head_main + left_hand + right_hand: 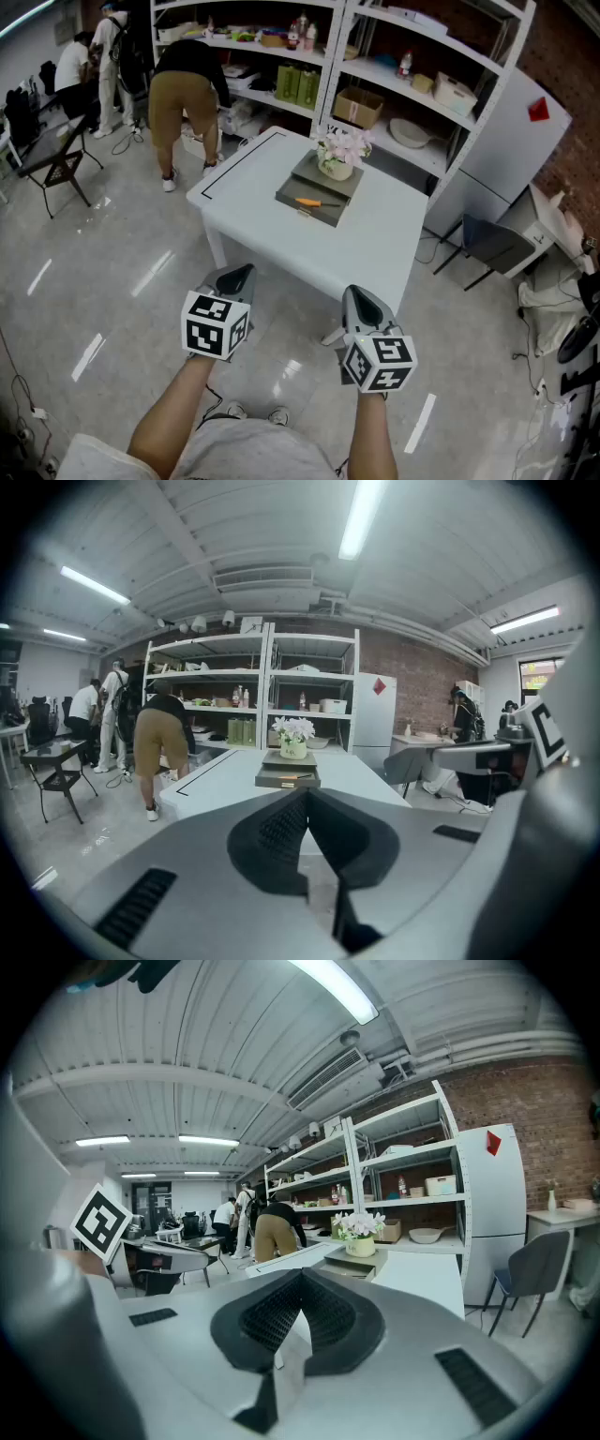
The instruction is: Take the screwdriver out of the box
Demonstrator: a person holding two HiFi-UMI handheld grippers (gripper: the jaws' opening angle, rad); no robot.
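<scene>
An orange-handled screwdriver (pixel 309 202) lies in a shallow grey box (pixel 318 194) on the white table (pixel 366 246), in front of a pot of pale flowers (pixel 339 155). The box (pixel 287 779) with the screwdriver (pixel 296 777) shows small and far ahead in the left gripper view. My left gripper (pixel 237 277) and right gripper (pixel 359 302) hover over the floor short of the table's near edge, both shut and empty, well away from the box. The right gripper view shows the flowers (pixel 360 1232) and the box's edge (pixel 343 1265) beyond the shut jaws.
White shelving (pixel 375 66) with bottles, boxes and bowls stands behind the table, next to a white cabinet (pixel 511 141). A person (pixel 187 94) bends over at the table's far left; others stand further back. A grey chair (pixel 492 246) is at the right, a black chair (pixel 58 159) at the left.
</scene>
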